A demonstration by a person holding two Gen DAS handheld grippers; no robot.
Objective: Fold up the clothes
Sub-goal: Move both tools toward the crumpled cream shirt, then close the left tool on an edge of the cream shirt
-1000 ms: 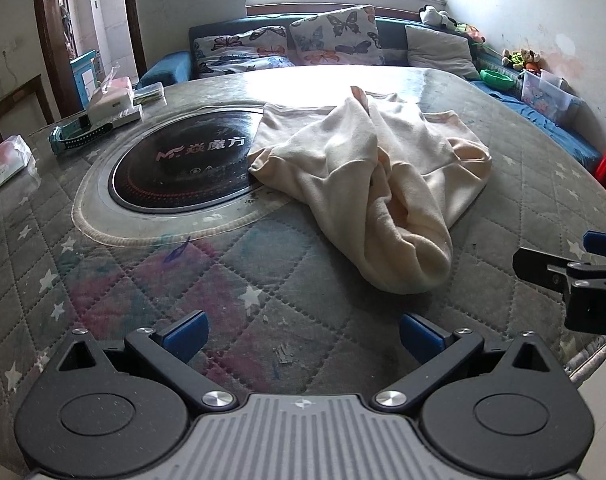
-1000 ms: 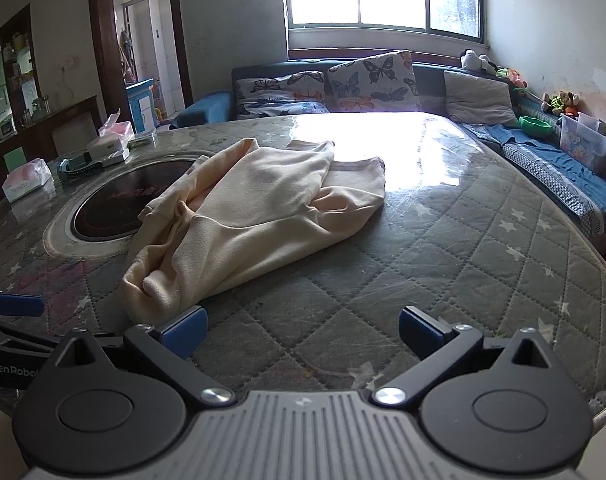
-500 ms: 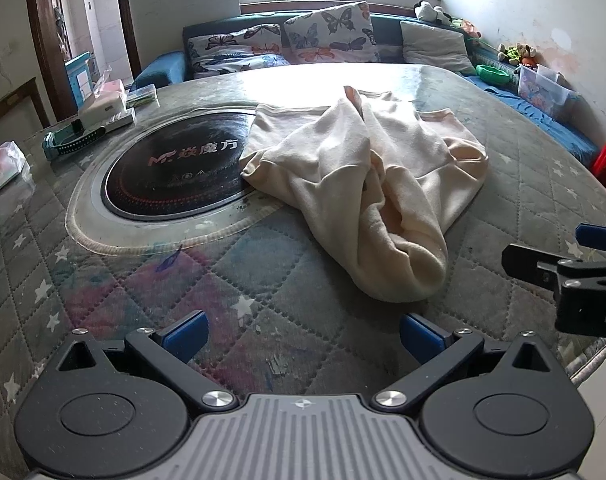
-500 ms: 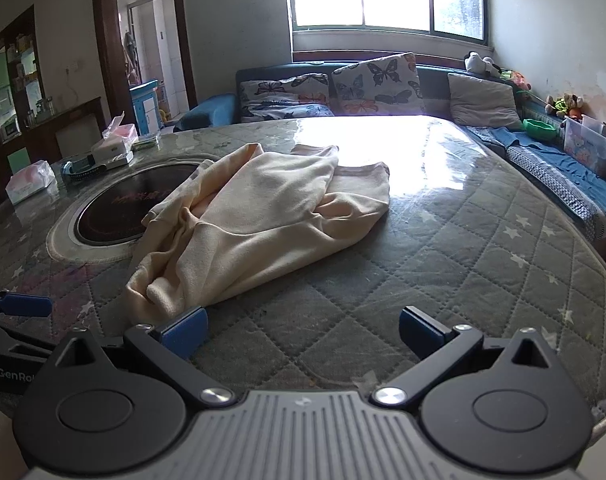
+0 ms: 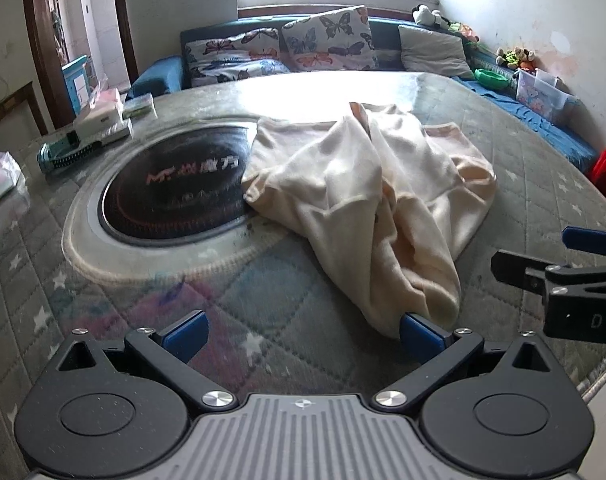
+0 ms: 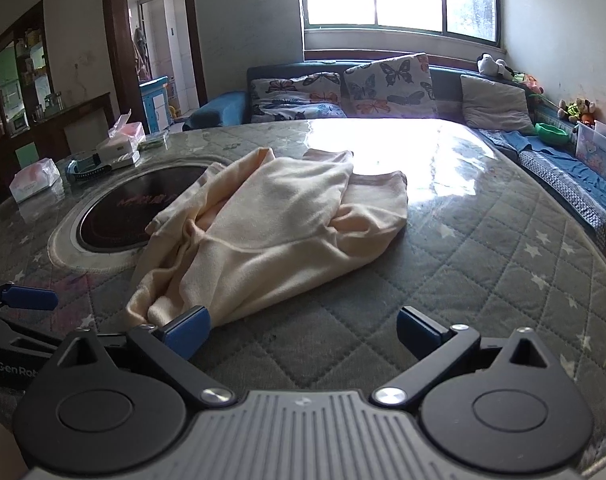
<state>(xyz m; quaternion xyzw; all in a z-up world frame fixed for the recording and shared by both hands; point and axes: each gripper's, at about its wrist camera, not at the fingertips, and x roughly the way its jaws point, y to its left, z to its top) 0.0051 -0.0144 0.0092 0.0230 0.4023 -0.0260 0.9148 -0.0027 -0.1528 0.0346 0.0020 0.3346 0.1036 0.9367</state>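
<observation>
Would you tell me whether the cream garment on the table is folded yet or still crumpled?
Still crumpled: the cream garment lies in a loose, uneven heap on the table, with bunched ridges, no neat folded edges.

A crumpled cream cloth garment (image 5: 379,200) lies on the grey quilted tabletop (image 5: 263,280), its near end just ahead of the left gripper (image 5: 301,334), whose blue-padded fingers (image 5: 185,332) are spread wide.

Bare quilted table (image 6: 483,264) lies right of the crumpled cream garment (image 6: 279,224), open passage there. Left side is crowded: 2 tissue packs (image 6: 35,180) and a box (image 6: 119,150) ring the black hotplate (image 5: 171,188). Both grippers flank the garment's near end.
</observation>
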